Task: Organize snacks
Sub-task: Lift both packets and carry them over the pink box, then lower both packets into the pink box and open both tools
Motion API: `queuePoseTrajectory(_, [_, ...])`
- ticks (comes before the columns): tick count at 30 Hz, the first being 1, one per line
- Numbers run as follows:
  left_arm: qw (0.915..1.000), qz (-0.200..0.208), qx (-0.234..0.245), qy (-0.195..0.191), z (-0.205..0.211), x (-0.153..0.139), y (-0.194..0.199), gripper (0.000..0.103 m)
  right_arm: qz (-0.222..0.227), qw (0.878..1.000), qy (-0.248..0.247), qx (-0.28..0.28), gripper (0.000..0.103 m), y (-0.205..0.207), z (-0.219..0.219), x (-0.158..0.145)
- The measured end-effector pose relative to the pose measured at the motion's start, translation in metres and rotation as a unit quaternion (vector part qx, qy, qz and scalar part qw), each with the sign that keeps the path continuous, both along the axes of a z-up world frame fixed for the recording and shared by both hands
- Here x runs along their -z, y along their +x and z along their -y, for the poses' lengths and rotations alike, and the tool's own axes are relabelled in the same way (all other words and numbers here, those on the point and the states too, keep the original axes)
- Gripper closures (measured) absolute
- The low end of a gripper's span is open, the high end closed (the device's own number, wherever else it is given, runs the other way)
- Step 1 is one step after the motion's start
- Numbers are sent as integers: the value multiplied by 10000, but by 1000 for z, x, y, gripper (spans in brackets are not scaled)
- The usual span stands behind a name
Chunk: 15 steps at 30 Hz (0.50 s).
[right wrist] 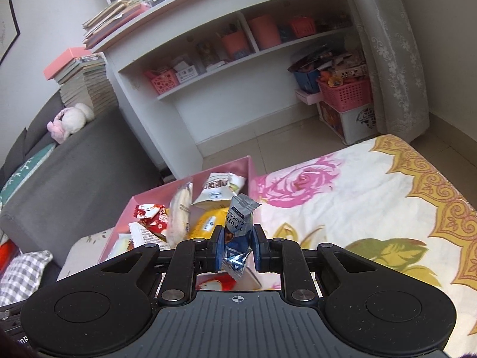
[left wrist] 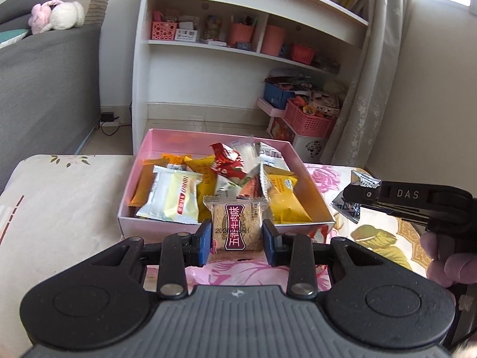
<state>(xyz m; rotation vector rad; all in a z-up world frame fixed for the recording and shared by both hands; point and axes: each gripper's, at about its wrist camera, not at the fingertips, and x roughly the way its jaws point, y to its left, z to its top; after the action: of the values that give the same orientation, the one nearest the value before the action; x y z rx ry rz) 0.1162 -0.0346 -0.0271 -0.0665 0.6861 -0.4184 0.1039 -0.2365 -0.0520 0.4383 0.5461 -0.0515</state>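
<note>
Hand-held gripper [left wrist: 237,240] tilted down, clamping cracker packet [left wrist: 237,226]

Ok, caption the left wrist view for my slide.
Left tongs holding a cracker packet before a pink box of snacks.

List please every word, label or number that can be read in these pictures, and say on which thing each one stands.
"五香牛肉味": cracker packet in the left gripper.
"TRUFF" and "CHOCOLA", both cut off: silver and blue chocolate wrapper in the right gripper.
"DAS": finger of the right gripper.
Too small or blurred: the date stamp on the cracker packet, the print on the snacks in the pink box, the shelf labels.
</note>
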Motion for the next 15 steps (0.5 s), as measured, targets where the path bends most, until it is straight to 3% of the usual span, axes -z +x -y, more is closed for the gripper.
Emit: queuePoseTrajectory(15, [9999, -55, -110, 39, -7, 4, 9, 71, -121, 9992, -385, -47, 78, 21, -21, 12])
